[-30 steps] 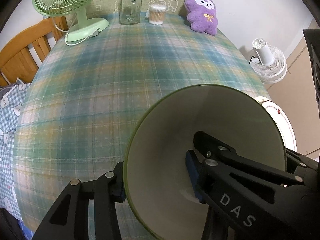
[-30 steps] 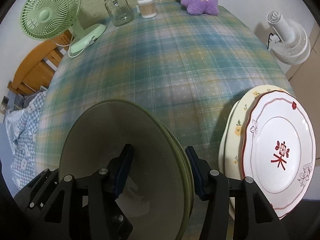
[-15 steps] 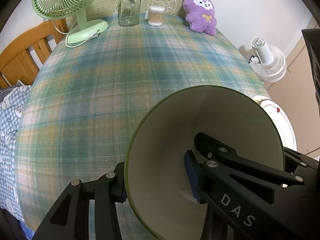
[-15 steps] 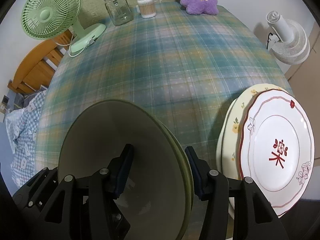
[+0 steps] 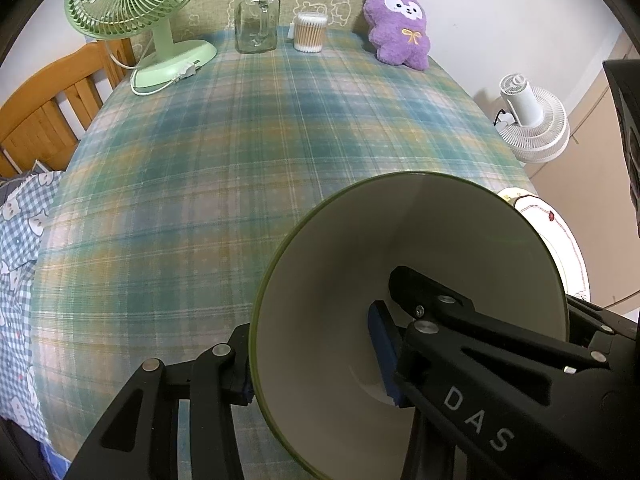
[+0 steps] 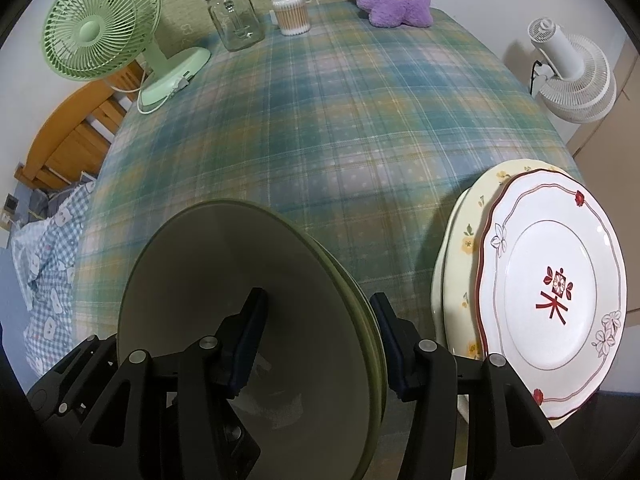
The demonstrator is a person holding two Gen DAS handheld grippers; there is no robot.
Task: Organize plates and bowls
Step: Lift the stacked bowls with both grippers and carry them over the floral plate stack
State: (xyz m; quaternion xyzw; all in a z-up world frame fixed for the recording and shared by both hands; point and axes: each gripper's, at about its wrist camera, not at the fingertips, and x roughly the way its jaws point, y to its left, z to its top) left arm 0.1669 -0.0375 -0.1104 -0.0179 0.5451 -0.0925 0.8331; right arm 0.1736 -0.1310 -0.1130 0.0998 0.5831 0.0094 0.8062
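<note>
A stack of green bowls (image 6: 240,280) with cream insides sits low at the near edge of the plaid table (image 6: 340,120). My right gripper (image 6: 318,332) straddles its right wall, one pad inside and one against the outer rims, shut on it. My left gripper (image 5: 314,360) clamps the left wall of the same bowls (image 5: 420,240), left finger outside and right finger deep inside. To the right, a white plate with red pattern (image 6: 552,292) lies on a cream flowered plate (image 6: 460,248). The left wrist view shows only the plates' edge (image 5: 560,248).
Along the far edge stand a green desk fan (image 5: 136,4), a glass jar (image 5: 256,20), a tub of cotton swabs (image 5: 310,32) and a purple plush toy (image 5: 400,28). A white floor fan (image 5: 532,120) stands off the right side, a wooden chair (image 5: 44,108) off the left.
</note>
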